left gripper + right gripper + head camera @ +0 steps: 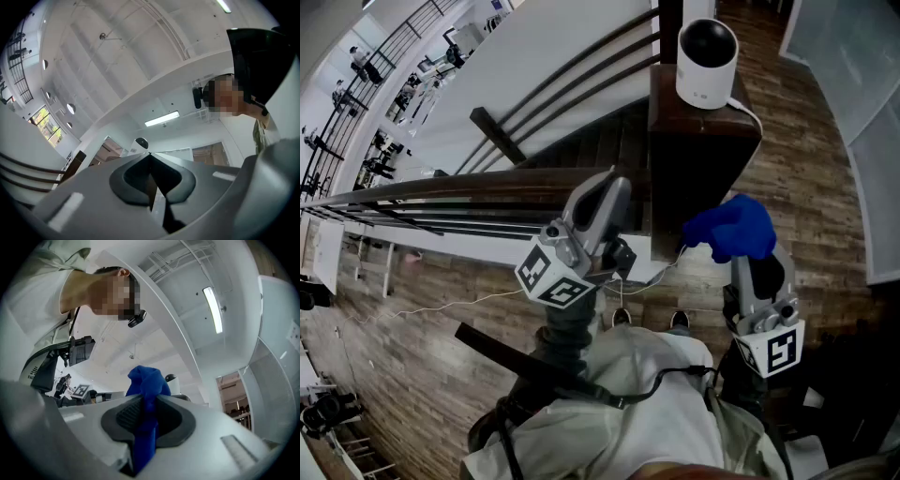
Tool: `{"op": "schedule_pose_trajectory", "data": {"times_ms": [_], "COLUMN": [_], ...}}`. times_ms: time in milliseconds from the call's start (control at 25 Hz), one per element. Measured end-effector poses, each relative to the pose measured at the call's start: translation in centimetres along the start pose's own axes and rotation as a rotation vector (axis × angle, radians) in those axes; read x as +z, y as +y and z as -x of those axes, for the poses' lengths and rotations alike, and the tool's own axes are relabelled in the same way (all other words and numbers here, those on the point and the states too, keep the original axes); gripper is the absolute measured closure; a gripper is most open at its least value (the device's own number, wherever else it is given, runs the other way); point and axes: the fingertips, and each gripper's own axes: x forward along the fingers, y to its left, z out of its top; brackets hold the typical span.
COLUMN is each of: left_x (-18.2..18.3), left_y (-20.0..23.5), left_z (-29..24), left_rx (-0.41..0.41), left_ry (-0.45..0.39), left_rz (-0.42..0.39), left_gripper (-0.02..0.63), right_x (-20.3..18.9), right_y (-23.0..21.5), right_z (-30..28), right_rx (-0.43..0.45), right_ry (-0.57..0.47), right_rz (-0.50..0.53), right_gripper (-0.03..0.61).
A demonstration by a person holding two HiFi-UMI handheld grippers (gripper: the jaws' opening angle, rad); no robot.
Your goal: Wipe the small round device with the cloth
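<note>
Wood-plank floor w/ dark stair rails, seen from above; a dark wooden post [705, 127] stands by the railing. The small round device [707, 62] sits on the post's top, toward its far edge. It has a white body, a glossy black dome front, and a white cable [751, 112] leaving its base on the right. Right gripper [746, 255] is clamped on the blue cloth [731, 228]. The right gripper view shows the fabric pinched between the pads, a wad sticking out past the tips and a tail hanging down behind. Left gripper [150, 159] has jaws closed together w/ nothing between them, raised near the rail and well apart from the device. Cloth is not touching the device yet, so wiping hasn't begun. Handling, as a guess: device prob light, w/ a hard, slick plastic shell. It sits unsecured on a narrow top, so a sideways push could slide or tip it off, and the cable may tug it. The dome front prob scratches or smears easily, so press lightly there. If steadying is needed, left jaws should take the white body low on its sides, not the dome or cable. Cloth is soft and limp; the wad beyond the tips is the part to wipe w/, and the grip looks firm enough.
</note>
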Motion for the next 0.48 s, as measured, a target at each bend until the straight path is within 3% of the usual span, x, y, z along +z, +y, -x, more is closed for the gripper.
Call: {"op": "schedule_pose_trajectory", "data": {"times_ms": [320, 480], "left_x": [0.2, -0.2], "left_y": [0.1, 0.6], "left_z": [0.1, -0.7], "left_rx": [-0.006, -0.028], "left_ry": [0.003, 0.028], "left_rz": [-0.015, -0.035], "left_gripper": [0.617, 0.617], "right_x": [-0.5, -1.2], "right_y": [0.2, -1.0], "right_z": [0.2, 0.1], "right_rx": [0.007, 0.034], "right_ry": [0.002, 0.050], "right_rz": [0.011, 0.116], "right_gripper": [0.514, 0.514]}}
